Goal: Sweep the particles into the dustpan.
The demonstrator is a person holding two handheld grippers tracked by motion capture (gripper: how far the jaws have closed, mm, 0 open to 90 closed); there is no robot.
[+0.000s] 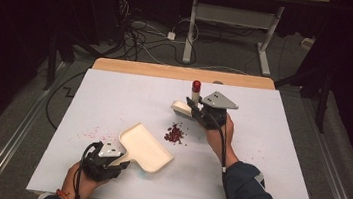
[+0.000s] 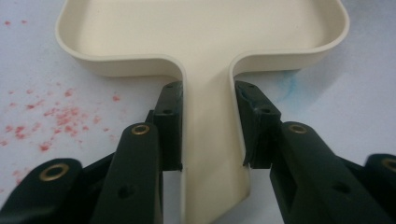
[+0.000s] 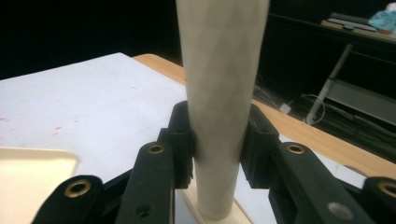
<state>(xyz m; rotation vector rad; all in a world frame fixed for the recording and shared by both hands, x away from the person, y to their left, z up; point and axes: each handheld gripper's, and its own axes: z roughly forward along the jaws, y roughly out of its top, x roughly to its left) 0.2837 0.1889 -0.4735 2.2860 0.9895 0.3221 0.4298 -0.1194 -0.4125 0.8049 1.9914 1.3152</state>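
A cream dustpan (image 1: 146, 149) lies flat on the white table top, near the front left. My left gripper (image 1: 124, 164) is shut on its handle (image 2: 208, 140), a jaw on each side, with the pan (image 2: 205, 28) stretching away ahead. A small heap of dark red crumbs (image 1: 174, 133) sits just right of the pan's far corner. Behind the heap my right gripper (image 1: 194, 112) is shut on the cream handle (image 3: 222, 93) of a brush (image 1: 182, 108). The handle stands upright and ends in a red cap (image 1: 196, 85).
Faint pink specks (image 1: 92, 133) dust the table left of the dustpan, and they lie beside the left jaw as pink specks (image 2: 60, 116). The table's wooden far edge (image 1: 182, 73) runs along the back. Beyond it are floor cables (image 1: 141, 35) and another desk's white legs (image 1: 267, 39).
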